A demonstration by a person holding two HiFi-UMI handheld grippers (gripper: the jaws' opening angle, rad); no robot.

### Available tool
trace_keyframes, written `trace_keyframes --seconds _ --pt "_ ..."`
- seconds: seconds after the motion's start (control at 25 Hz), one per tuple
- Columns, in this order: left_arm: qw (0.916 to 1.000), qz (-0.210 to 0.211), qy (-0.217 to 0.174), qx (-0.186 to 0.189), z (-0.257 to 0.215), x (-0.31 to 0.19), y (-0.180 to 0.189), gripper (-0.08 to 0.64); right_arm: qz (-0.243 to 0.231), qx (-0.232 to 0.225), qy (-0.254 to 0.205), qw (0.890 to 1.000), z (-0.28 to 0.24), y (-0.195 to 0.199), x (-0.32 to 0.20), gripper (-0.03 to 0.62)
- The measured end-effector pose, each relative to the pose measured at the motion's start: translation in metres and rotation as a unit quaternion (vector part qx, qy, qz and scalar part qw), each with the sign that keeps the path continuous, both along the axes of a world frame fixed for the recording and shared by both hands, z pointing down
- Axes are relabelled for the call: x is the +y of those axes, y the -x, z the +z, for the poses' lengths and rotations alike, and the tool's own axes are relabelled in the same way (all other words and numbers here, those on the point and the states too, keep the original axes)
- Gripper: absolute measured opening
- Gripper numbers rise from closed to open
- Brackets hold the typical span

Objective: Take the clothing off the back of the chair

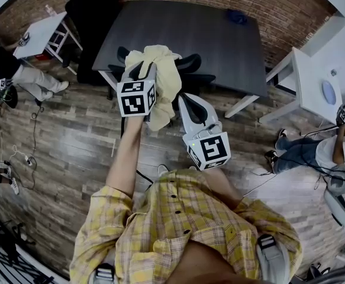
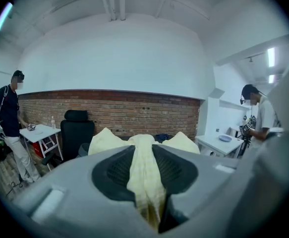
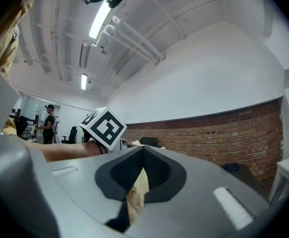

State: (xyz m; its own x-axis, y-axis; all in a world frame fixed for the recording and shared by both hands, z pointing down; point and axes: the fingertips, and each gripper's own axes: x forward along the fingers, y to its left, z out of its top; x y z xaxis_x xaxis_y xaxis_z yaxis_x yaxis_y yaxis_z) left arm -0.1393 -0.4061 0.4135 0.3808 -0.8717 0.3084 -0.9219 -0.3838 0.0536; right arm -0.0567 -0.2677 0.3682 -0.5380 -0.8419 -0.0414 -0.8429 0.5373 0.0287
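Light: bright and even, from a long white ceiling strip lamp (image 3: 100,18).
Edges: fisheye bending, dark corners.
Focus: near foreground soft.

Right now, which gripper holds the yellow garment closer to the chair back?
The left gripper: its fingers pinch the garment bunched at the chair; the right gripper clamps its hanging edge.

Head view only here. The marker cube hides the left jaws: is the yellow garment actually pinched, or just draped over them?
Observer: Pinched. In the left gripper view, the left gripper has its jaws closed on a fold of the yellow garment, which runs up between the pads.
Operator: Right side? I only see its tip near the fabric.
Observer: The right gripper grips it too. In the right gripper view, a strip of the garment is clamped between its jaws and hangs below them.
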Motion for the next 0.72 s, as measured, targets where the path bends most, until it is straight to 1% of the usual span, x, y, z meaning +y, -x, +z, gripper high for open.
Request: trace_keyframes --seconds 0.24,0.72 --pt "0.9998 -0.010 -0.014 0.007 -0.015 0.010 0.000 0.106 -0.002 -0.007 0.004 1.000 0.002 -0.006 0.011 -0.005" --pt "0.9965 -0.020 -0.077 0.026 -0.080 0.038 -0.004 0.107 -0.008 -0.011 0.002 1.000 -0.001 -0.012 0.024 -0.005"
